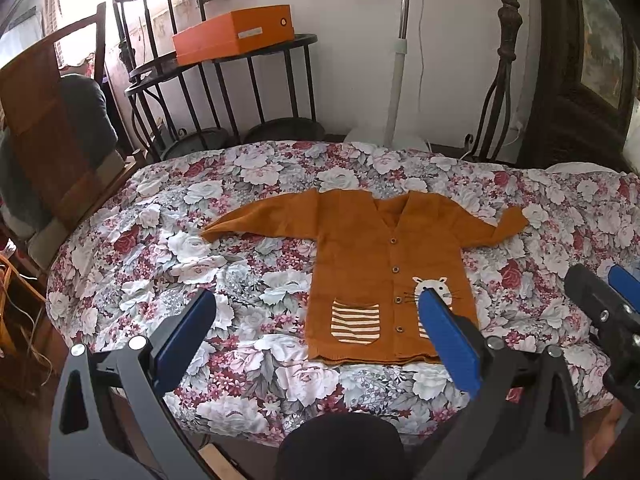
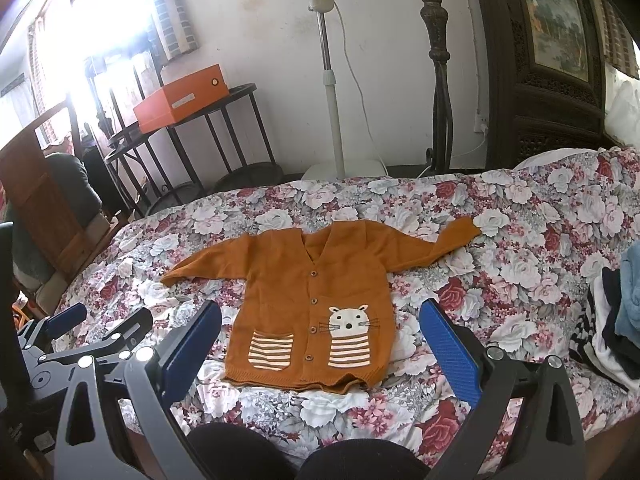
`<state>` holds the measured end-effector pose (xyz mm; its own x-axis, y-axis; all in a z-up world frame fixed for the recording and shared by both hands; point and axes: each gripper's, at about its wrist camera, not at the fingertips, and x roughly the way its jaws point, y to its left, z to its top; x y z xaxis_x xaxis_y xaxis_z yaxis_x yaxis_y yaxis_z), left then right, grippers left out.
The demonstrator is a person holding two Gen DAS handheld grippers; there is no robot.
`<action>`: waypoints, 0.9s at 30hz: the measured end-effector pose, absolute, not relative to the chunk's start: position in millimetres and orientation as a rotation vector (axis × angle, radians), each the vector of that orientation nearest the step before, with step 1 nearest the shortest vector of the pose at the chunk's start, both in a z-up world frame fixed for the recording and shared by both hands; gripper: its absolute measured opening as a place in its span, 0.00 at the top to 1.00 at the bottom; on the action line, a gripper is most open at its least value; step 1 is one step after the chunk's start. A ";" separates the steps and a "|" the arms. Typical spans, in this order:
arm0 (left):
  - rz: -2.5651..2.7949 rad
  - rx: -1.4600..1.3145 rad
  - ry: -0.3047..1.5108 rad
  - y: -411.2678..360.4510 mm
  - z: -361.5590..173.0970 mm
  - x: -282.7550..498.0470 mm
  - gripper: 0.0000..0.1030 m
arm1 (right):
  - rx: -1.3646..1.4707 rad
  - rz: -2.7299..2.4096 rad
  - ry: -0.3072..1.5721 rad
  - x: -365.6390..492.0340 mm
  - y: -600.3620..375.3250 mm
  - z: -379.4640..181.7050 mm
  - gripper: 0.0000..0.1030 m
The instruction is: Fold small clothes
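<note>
Left wrist view is filled mostly by a bed [image 1: 248, 392] covered in a floral spread, on which a cardigan [image 1: 360, 248] is laid flat, front up and buttoned, near the middle of the bed. Both sleeves are stretched outward; the cuff of the right-hand one is bent upward. A striped pocket [image 1: 355, 321] is seen low on one front panel, and a cat patch [image 1: 434, 286] on the other, partly hidden in this view by a blue finger. Four buttons [image 1: 396, 270] are lined down the centre.

Beyond the bed, a dark metal rack [image 1: 224, 92] is stood against the wall, with an orange box [image 1: 234, 34] resting on its upper shelf. A white fan pole [image 1: 400, 64] is seen beside it.

The left gripper [image 1: 316, 310] is held above the near edge of the bed, its jaws spread wide, nothing between them. The right gripper [image 1: 600, 296] is seen at the frame's edge, apart from the cardigan.

From the right wrist view, the cardigan [image 2: 316, 300] is framed between the fingers of the right gripper [image 2: 320, 320], which are likewise parted wide and gripping nothing. The left gripper [image 2: 100, 320] is seen low at the left, over the bed's [image 2: 520, 216] edge. A pile of clothes [image 2: 612, 320] is lain at the right, well apart from the cardigan.
</note>
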<state>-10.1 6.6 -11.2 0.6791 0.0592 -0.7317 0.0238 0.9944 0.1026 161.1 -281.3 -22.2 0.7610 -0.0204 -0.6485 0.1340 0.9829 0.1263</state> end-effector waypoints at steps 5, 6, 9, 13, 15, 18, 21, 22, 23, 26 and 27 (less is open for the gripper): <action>0.019 0.106 0.825 7.4 -10.7 -9.3 0.04 | 0.170 -0.084 0.702 161.7 -282.2 -22.8 0.03; 0.019 0.106 0.826 7.5 -11.4 -10.3 0.04 | 0.171 -0.084 0.702 161.7 -282.4 -22.8 0.03; 0.022 0.108 0.824 7.7 -10.7 -9.3 0.04 | 0.171 -0.084 0.702 161.2 -282.2 -22.2 0.03; 0.025 0.113 0.829 7.7 -11.3 -7.4 0.04 | 0.172 -0.084 0.702 161.6 -282.8 -22.5 0.03; 0.026 0.113 0.832 8.0 -11.4 -7.3 0.04 | 0.173 -0.084 0.703 160.8 -282.2 -22.8 0.03; 0.025 0.112 0.832 8.7 -11.7 -8.0 0.04 | 0.173 -0.084 0.702 161.0 -282.6 -23.0 0.03; 0.025 0.114 0.832 8.0 -11.2 -7.0 0.04 | 0.174 -0.085 0.702 160.6 -282.5 -22.7 0.03; 0.025 0.114 0.832 8.6 -11.4 -7.9 0.04 | 0.174 -0.085 0.703 160.9 -282.8 -22.7 0.03; 0.025 0.113 0.832 8.0 -11.0 -6.7 0.04 | 0.174 -0.084 0.703 160.7 -282.9 -22.7 0.03; 0.024 0.113 0.833 7.9 -10.8 -6.5 0.04 | 0.174 -0.083 0.703 160.4 -283.0 -22.7 0.03; 0.025 0.113 0.833 7.8 -10.8 -6.4 0.04 | 0.174 -0.084 0.703 160.3 -283.0 -22.7 0.03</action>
